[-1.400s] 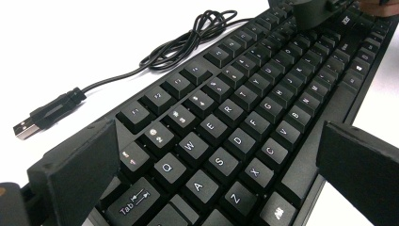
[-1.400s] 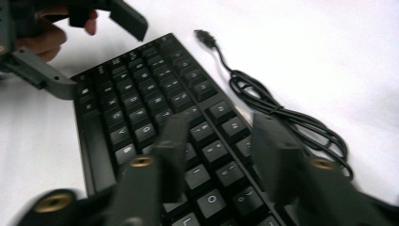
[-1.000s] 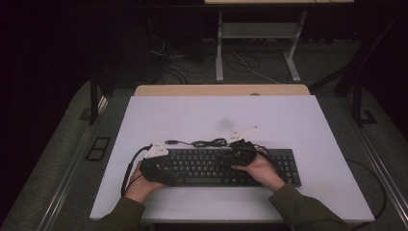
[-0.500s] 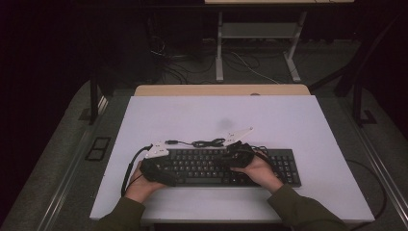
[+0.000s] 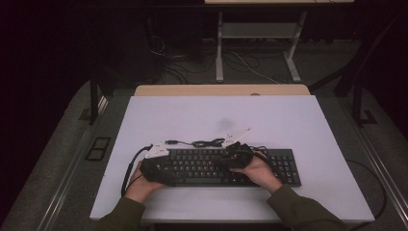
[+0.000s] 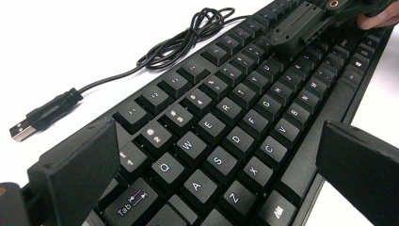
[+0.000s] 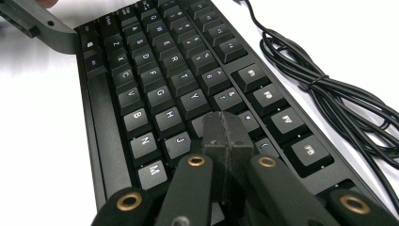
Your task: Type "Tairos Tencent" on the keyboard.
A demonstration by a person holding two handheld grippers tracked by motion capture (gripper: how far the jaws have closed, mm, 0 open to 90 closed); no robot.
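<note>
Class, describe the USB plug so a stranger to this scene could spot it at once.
On the white table lies a black keyboard. Its thin black cable is bundled behind the keys and ends at the USB plug, the only item with a silver metal tip.

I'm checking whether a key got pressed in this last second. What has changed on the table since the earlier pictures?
Nothing has visibly changed. The right gripper stays shut, its tips down on the keyboard around the K key; the left gripper stays open over the keyboard's left end. The coiled cable lies where it was.
</note>
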